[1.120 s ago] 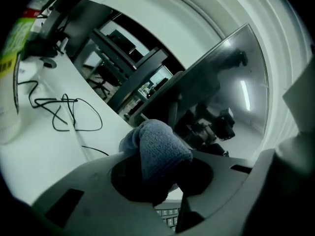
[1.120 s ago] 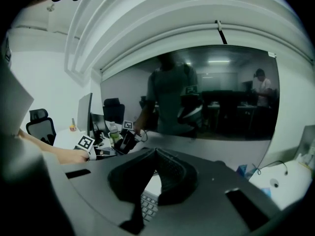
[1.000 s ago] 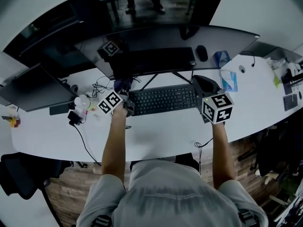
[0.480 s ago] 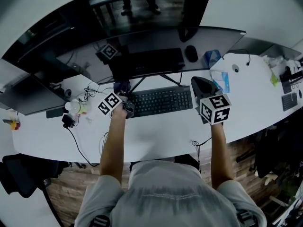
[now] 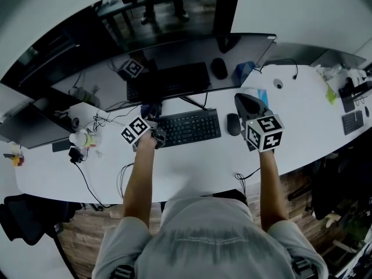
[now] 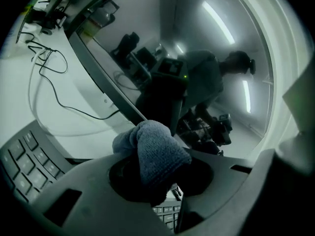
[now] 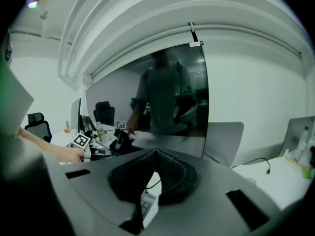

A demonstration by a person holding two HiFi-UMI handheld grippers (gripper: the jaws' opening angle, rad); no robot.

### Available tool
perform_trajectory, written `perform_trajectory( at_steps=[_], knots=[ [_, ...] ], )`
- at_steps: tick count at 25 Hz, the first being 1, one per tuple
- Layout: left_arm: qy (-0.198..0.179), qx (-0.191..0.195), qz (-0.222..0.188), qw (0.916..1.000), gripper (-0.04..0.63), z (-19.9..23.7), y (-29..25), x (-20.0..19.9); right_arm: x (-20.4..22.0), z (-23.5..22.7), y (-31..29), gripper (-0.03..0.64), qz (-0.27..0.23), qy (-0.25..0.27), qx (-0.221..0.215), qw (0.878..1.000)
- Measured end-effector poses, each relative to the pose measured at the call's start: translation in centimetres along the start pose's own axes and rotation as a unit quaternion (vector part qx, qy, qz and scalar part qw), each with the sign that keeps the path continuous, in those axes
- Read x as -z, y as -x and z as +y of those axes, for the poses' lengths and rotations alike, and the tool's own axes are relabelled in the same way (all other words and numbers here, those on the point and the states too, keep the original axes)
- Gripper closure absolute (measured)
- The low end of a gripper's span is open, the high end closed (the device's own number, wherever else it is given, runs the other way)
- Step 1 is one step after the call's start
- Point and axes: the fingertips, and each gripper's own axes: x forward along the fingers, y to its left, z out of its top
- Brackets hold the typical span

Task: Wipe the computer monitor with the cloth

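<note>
The head view looks down on a white curved worktop [image 5: 192,167] with a wide, dark, curved computer monitor [image 5: 244,48] across the upper half of the frame and a black keyboard [image 5: 189,128] at centre, a black mouse [image 5: 232,124] just to its right. The left tool [image 5: 153,114] sits at the keyboard's left end, pointing up the frame at the monitor's lower edge. From here only a dark scrap shows at its tip.

The left gripper view makes that plain: the jaws are clamped on a bunched grey-blue knitted cloth [image 6: 153,151], which sticks up between them, close to the monitor's bottom rim. Whether cloth and glass touch cannot be told. Keyboard keys show at lower left, and a black cable [image 6: 49,77] loops over the worktop at upper left.

The right tool [image 7: 155,156] is held right of the mouse, above the worktop. Its own view shows the black padded jaws meeting at their tips with nothing between them, and beyond them the monitor's right edge mirroring the person
</note>
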Motion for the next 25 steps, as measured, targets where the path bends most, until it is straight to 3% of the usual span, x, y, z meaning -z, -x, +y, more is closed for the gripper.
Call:
perform_trajectory(
  at_steps=[12, 25],
  knots=[
    [0.02, 0.016, 0.003, 0.9997, 0.514, -5.5, -4.5, 5.7, 0.2, -7.6, 1.9, 0.615, 0.004, 0.021, 0.018, 1.0],
    [0.012, 0.038, 0.051, 0.9979, 0.514, -12.9, -9.9, 13.2, 1.5, -13.1, 3.4, 0.615, 0.001, 0.014, 0.016, 1.0]
  ],
)
